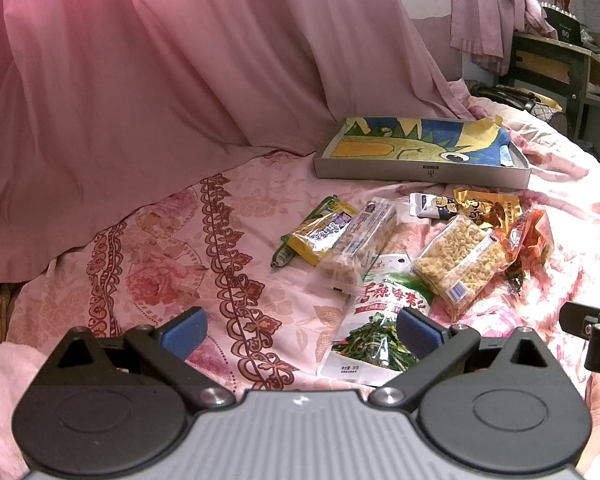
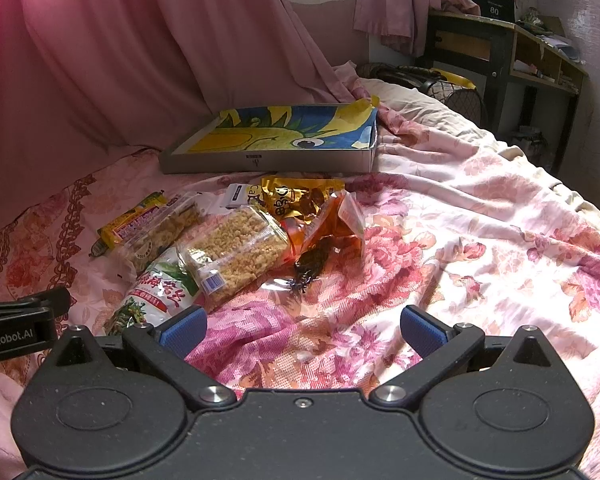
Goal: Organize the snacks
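Several snack packets lie in a loose pile on a floral bedsheet: a white seaweed pouch point(image 1: 380, 312) point(image 2: 160, 292), a clear crispy-rice pack point(image 1: 458, 262) point(image 2: 236, 248), a second clear pack point(image 1: 360, 236), a yellow-green bar point(image 1: 320, 228) point(image 2: 134, 220), an orange packet point(image 1: 528, 236) point(image 2: 328, 220) and a gold packet point(image 2: 296, 196). Behind them stands a shallow grey box point(image 1: 420, 170) point(image 2: 268, 160) with a colourful cartoon lining. My left gripper point(image 1: 300, 332) is open, low before the seaweed pouch. My right gripper point(image 2: 302, 332) is open over bare sheet, right of the pile.
A pink curtain point(image 1: 160, 60) hangs along the back and left. A dark desk with shelves point(image 2: 500, 52) stands at the far right beyond the bed. A pink fluffy blanket point(image 1: 0, 380) lies at the near left. The left gripper's side point(image 2: 20, 320) shows at the right view's left edge.
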`<state>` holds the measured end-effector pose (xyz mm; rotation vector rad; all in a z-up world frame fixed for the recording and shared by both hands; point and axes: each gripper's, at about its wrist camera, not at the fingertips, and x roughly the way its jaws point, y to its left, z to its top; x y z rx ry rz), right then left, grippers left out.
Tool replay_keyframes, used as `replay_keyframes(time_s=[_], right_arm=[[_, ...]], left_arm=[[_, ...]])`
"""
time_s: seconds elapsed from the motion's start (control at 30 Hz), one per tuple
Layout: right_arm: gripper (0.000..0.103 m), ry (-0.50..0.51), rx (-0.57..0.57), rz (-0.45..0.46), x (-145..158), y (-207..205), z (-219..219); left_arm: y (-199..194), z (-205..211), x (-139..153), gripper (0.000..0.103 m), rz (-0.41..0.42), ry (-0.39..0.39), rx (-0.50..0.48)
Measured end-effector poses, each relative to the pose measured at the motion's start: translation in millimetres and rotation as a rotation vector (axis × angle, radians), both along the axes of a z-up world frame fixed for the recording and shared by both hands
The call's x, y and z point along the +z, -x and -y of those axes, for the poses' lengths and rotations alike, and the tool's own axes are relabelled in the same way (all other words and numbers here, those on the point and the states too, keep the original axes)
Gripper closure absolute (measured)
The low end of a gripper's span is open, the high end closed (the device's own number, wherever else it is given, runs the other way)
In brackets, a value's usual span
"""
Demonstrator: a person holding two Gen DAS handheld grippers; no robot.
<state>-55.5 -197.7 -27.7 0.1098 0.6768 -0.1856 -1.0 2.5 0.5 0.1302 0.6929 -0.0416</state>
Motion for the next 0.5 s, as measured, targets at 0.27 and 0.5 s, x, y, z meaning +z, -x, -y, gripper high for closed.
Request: replay_keyframes(time_s=[0.27, 0.5], right_arm=[[0.001, 0.000, 0.000, -0.001, 0.2, -0.1, 0.1], [0.001, -0.001, 0.000, 0.002, 1.1, -0.1, 0.1]], left_arm=[[-1.4, 1.7, -1.5, 0.000, 0.000, 0.003, 0.002], [-1.4, 2.1, -2.2, 0.000, -0.001, -0.001, -0.001]])
